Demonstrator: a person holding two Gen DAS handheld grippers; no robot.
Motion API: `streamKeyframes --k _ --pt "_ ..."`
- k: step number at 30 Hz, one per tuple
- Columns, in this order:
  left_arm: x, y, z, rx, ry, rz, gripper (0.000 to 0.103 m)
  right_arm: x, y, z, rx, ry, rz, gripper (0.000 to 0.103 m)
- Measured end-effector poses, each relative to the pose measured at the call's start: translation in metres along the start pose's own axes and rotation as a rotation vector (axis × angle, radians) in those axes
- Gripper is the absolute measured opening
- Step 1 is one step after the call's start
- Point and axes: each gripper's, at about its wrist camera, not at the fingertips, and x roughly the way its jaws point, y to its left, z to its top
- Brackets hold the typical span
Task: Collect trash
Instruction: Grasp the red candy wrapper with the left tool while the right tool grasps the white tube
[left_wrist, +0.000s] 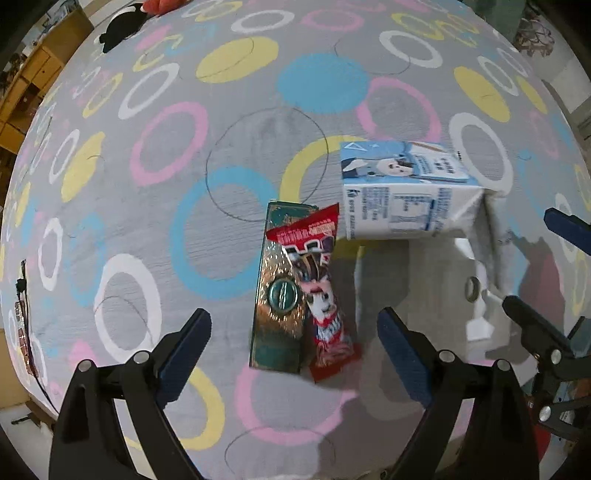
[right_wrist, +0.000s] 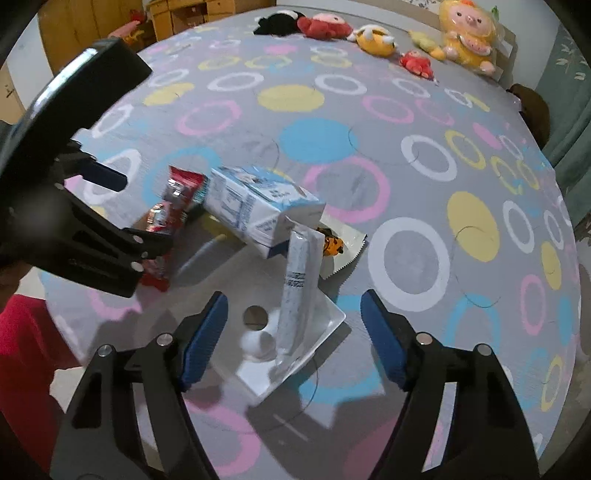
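My left gripper (left_wrist: 293, 321) points straight down, open, over a green-gold foil packet (left_wrist: 277, 295) with a red snack wrapper (left_wrist: 325, 295) lying across it. Both lie flat between the fingers, untouched. A blue-and-white milk carton (left_wrist: 402, 192) lies on its side just beyond. My right gripper (right_wrist: 294, 301) is open around a white stick sachet (right_wrist: 299, 288) that leans in a white square dish (right_wrist: 325, 332); its pads stand clear of the sachet. The carton (right_wrist: 258, 206) rests against the dish's far end, next to an orange-printed packet (right_wrist: 334, 245). The left gripper (right_wrist: 147, 210) hangs over the red wrapper (right_wrist: 166, 221).
Everything lies on a grey cloth with coloured rings (right_wrist: 424, 184). Several plush toys (right_wrist: 465, 33) line its far edge. Wooden cabinets (right_wrist: 177, 14) stand behind, a green curtain (right_wrist: 569, 110) at right. A person's red sleeve (right_wrist: 26, 350) shows at lower left. The right gripper (left_wrist: 526, 258) hovers over the dish (left_wrist: 476, 280).
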Motion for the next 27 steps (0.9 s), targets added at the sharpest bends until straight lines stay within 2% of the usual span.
streamKeyframes --k 1,4,7,8,10,12,19,24,27 --pt "0.003 0.001 0.001 -0.002 0.0 -0.003 0.089 0.003 -0.001 0.0 0.003 0.003 0.002 0.069" --pt "0.008 0.001 0.005 -0.013 -0.013 -0.005 0.087 0.015 -0.004 0.002 0.016 0.014 -0.004 0.068" --pt "0.012 0.002 0.009 -0.027 -0.013 -0.006 0.08 0.021 -0.007 0.004 0.033 0.016 -0.002 0.066" --pt "0.014 0.001 0.01 -0.031 -0.011 -0.016 0.075 0.023 -0.007 0.005 0.036 0.016 0.001 0.065" --pt "0.016 0.001 0.013 -0.042 -0.01 -0.015 0.069 0.027 -0.007 0.005 0.037 0.02 0.001 0.055" --pt "0.018 0.001 0.015 -0.057 -0.014 -0.002 0.052 0.03 -0.007 0.006 0.036 0.026 -0.002 0.053" --pt "0.024 0.01 0.022 -0.075 -0.023 -0.016 0.044 0.04 -0.013 0.006 0.069 0.043 0.025 0.018" --pt "0.022 0.033 0.023 -0.132 -0.019 -0.059 0.031 0.037 -0.012 0.005 0.084 0.032 0.011 0.015" --pt "0.02 0.046 0.024 -0.17 -0.013 -0.123 0.024 0.033 -0.013 0.005 0.093 0.032 0.006 0.015"
